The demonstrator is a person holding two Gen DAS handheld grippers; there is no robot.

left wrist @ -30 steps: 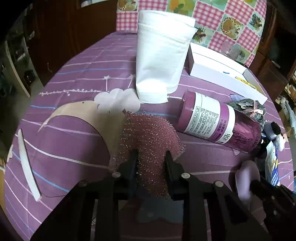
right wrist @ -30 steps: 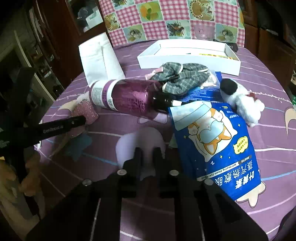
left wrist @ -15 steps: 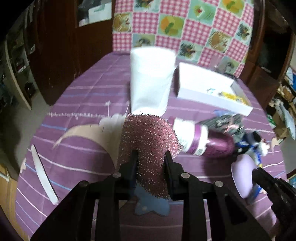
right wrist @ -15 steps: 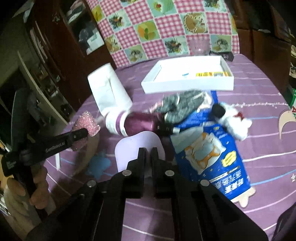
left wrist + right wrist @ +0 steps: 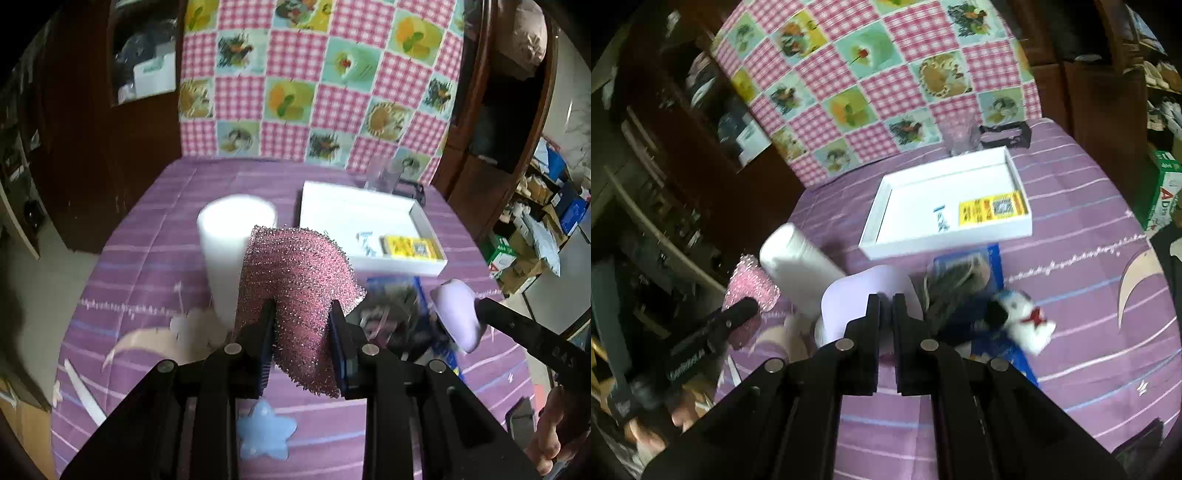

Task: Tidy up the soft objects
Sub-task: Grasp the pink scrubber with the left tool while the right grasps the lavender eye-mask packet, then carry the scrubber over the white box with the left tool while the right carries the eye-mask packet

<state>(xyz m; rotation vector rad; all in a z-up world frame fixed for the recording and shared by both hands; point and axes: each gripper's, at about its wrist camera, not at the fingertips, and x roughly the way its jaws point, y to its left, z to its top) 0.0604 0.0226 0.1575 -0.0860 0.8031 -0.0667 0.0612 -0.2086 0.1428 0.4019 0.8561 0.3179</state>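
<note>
My left gripper (image 5: pixel 301 314) is shut on a glittery pink sponge (image 5: pixel 295 284) and holds it well above the purple tablecloth (image 5: pixel 155 266). My right gripper (image 5: pixel 885 301) is shut on a pale lilac puff (image 5: pixel 864 291), also lifted; that puff shows at the right of the left wrist view (image 5: pixel 458 314). The pink sponge shows at the left of the right wrist view (image 5: pixel 751 286). A shallow white box (image 5: pixel 354 218) (image 5: pixel 945 206) lies beyond both grippers, holding a yellow label.
A white roll (image 5: pixel 232 251) (image 5: pixel 798 266) stands left of the box. Below the grippers lie a plaid cloth item (image 5: pixel 956 280), a blue packet (image 5: pixel 993 343) and a white plush toy (image 5: pixel 1030 321). A blue star pad (image 5: pixel 264 435) lies near me.
Both grippers have risen from the table with their objects, the sponge and the lilac puff, and have moved toward the white box.
</note>
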